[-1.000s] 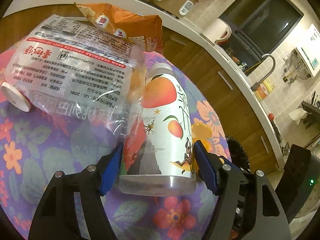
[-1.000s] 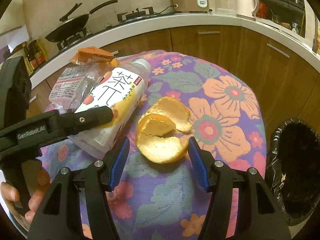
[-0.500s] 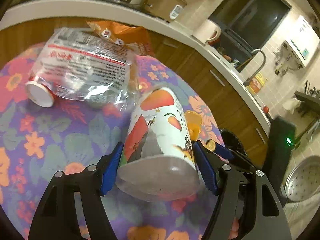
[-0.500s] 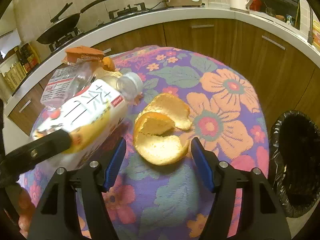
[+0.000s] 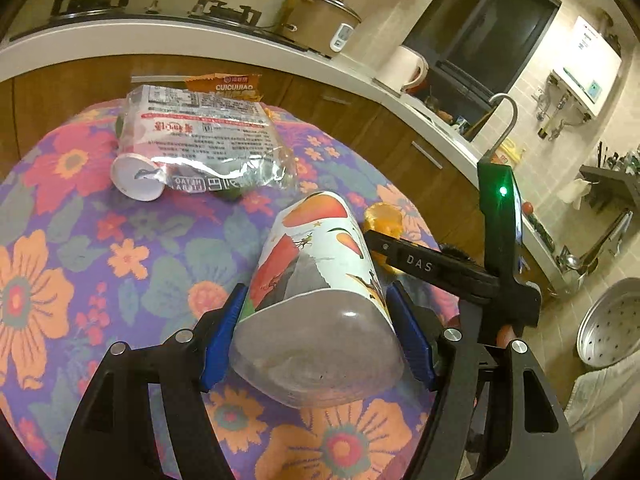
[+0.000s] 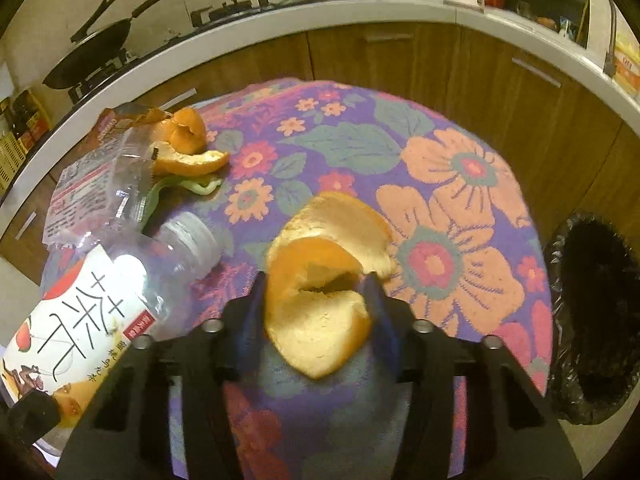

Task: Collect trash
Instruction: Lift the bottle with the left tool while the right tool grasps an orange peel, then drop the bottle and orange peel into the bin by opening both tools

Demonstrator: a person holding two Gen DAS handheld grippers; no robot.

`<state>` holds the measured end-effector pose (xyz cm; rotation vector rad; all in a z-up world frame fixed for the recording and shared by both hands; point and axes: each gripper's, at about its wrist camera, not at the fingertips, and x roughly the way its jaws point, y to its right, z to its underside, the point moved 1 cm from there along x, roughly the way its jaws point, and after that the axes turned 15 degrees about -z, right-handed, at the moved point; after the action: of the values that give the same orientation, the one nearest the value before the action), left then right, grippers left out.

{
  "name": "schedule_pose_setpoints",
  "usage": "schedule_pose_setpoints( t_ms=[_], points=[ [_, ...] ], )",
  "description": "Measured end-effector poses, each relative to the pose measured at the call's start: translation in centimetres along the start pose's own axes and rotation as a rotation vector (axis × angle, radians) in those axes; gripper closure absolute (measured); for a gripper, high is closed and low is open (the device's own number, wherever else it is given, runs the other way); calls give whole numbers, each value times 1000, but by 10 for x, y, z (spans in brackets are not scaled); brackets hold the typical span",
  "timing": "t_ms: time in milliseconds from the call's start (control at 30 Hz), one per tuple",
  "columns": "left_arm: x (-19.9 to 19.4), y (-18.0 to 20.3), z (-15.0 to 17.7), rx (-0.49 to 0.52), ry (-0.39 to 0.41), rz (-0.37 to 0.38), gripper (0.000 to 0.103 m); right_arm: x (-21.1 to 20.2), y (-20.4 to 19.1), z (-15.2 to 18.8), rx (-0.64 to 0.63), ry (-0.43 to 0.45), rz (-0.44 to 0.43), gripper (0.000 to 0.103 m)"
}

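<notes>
Left gripper (image 5: 316,332) jaws pinch the bottle (image 5: 316,300); right gripper's (image 6: 318,316) blurred jaws have just closed on orange peel (image 6: 316,308).

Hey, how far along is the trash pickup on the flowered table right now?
Nothing visibly binned yet. In hand: the left tongs hold the tea bottle lifted off the cloth; the right tongs have just been closing onto the orange peel. Left: clear wrapper, orange snack bag, white cup, second peel. The bin waits beside the table.
</notes>
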<state>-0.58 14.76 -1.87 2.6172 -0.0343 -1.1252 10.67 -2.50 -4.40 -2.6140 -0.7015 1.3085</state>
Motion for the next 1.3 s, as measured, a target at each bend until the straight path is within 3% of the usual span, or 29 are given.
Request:
schedule_pose_setpoints(
  t_ms=[67,233,667,1100,1300],
  points=[
    [-1,0,1,-7,6,6,36,-6,-3,1,-17,9,-6,84],
    [-5,4,1,-6,24,22,36,-25,0,10,-9,39,-49,100],
    [-16,55,-23,67,106,81,38,-100,37,16,30,189,-28,100],
    [4,151,-53,217,153,154,41,-163,138,26,183,309,65,100],
    [26,213,-65,293,123,232,42,-179,194,40,273,333,122,100]
  ],
)
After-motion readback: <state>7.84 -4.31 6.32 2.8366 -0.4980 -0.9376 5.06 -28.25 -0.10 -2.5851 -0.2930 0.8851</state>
